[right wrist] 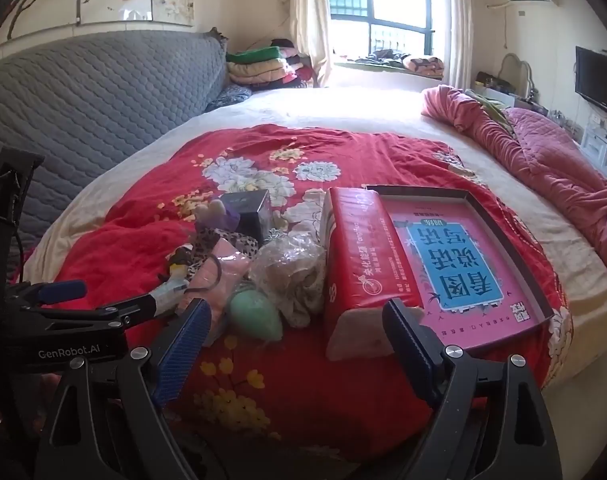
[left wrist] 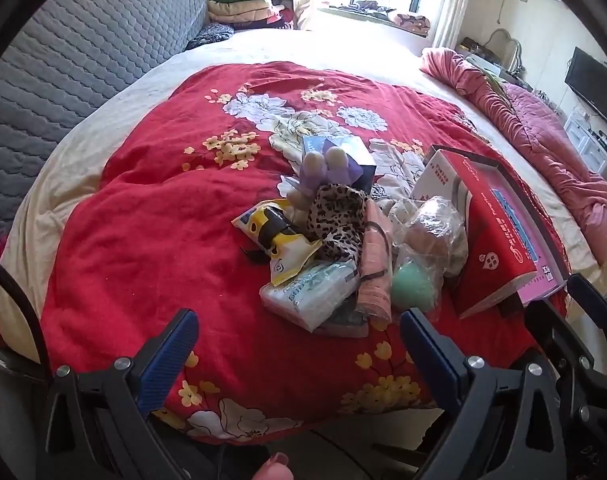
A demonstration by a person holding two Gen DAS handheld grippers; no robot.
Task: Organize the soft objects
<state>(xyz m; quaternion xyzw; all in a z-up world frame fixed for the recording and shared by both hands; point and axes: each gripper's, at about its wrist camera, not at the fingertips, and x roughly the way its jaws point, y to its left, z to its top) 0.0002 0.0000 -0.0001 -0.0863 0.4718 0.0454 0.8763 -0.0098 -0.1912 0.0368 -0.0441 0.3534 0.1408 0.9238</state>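
Both tools hang wide and empty: left tool (left wrist: 299, 328), right tool (right wrist: 297, 324). The heap of soft things (left wrist: 335, 240) sits mid-frame on the red quilt (left wrist: 151, 240), untouched. Sorting looks unstarted; next, probably a descent onto the nearest tissue pack (left wrist: 311, 292).

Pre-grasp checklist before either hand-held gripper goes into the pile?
1. Left hand-held gripper open, nothing between the fingers: ok.
2. Right hand-held gripper open, empty: ok.
3. Pile reachable on the red floral quilt: ok.
4. Tissue pack at the near edge, top unobstructed: ok.
5. Green sponge free to lift: not ok, inside a clear plastic bag.
6. Tray has room: cannot tell, a pink book fills it.
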